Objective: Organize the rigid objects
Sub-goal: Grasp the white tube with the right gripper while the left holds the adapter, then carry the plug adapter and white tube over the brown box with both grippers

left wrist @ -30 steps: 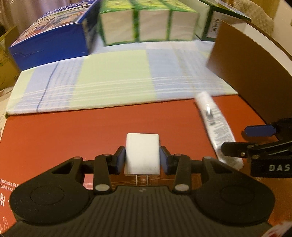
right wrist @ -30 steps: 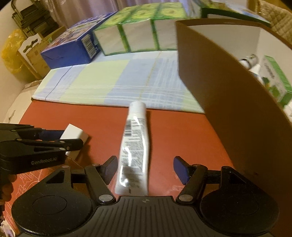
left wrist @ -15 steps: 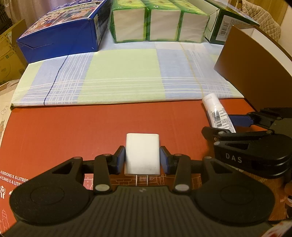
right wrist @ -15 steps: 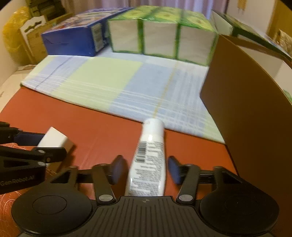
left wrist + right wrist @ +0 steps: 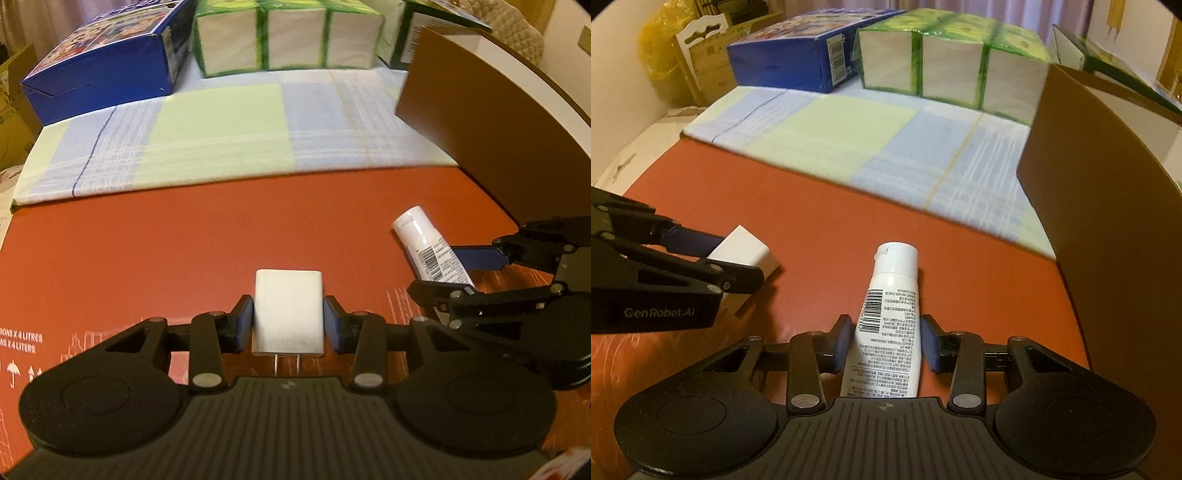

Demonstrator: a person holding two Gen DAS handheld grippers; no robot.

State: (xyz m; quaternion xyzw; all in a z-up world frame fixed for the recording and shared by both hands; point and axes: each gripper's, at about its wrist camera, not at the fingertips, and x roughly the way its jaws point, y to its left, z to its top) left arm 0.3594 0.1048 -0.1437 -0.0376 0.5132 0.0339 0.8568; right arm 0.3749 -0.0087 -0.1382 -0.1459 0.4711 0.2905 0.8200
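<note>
A white plug adapter (image 5: 288, 306) with two metal prongs sits between the blue pads of my left gripper (image 5: 288, 319), which is shut on it just above the red cardboard surface (image 5: 166, 243). The right wrist view shows the same adapter (image 5: 750, 249) in the left gripper (image 5: 733, 258) at the left. My right gripper (image 5: 886, 334) is closing its jaws around a white tube (image 5: 892, 295) with a barcode, and both pads touch its sides. The tube's cap points away from me. From the left wrist view the tube (image 5: 424, 240) lies at the right in the right gripper (image 5: 448, 275).
A tall brown box wall (image 5: 1108, 221) stands at the right, white inside. A checked blue and green cloth (image 5: 221, 129) covers the surface beyond the red cardboard. Behind it stand a blue carton (image 5: 103, 74) and green wrapped packs (image 5: 288, 40).
The right gripper's jaws have closed in from wide apart onto the tube and the gripper has rolled. The left gripper has shifted a little, still holding the adapter.
</note>
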